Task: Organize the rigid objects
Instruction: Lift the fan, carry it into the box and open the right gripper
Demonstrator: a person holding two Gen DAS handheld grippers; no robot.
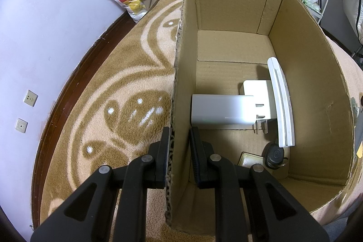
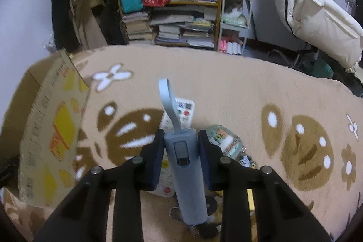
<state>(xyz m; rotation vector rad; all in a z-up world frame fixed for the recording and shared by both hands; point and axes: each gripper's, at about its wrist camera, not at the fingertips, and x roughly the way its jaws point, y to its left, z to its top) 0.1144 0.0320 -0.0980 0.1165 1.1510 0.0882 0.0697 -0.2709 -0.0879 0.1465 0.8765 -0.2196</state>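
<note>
My left gripper (image 1: 179,140) is shut on the left wall of the open cardboard box (image 1: 181,83), one finger outside and one inside. Inside the box lie a white block (image 1: 222,111), a white plug adapter (image 1: 258,92), a white curved piece (image 1: 281,103), a black car key (image 1: 275,157) and a small tin (image 1: 248,159). My right gripper (image 2: 181,140) is shut on a grey-blue cylinder with a loop strap (image 2: 187,165), held above the carpet. Under it lie a white remote control (image 2: 181,112), a glass jar (image 2: 224,140) and small items partly hidden.
The box (image 2: 52,133) stands left of my right gripper on the beige patterned carpet (image 2: 249,94). A bookshelf (image 2: 172,3), a white cart (image 2: 236,17) and hanging coats (image 2: 317,3) line the back. A lilac wall with sockets (image 1: 29,98) is at the left.
</note>
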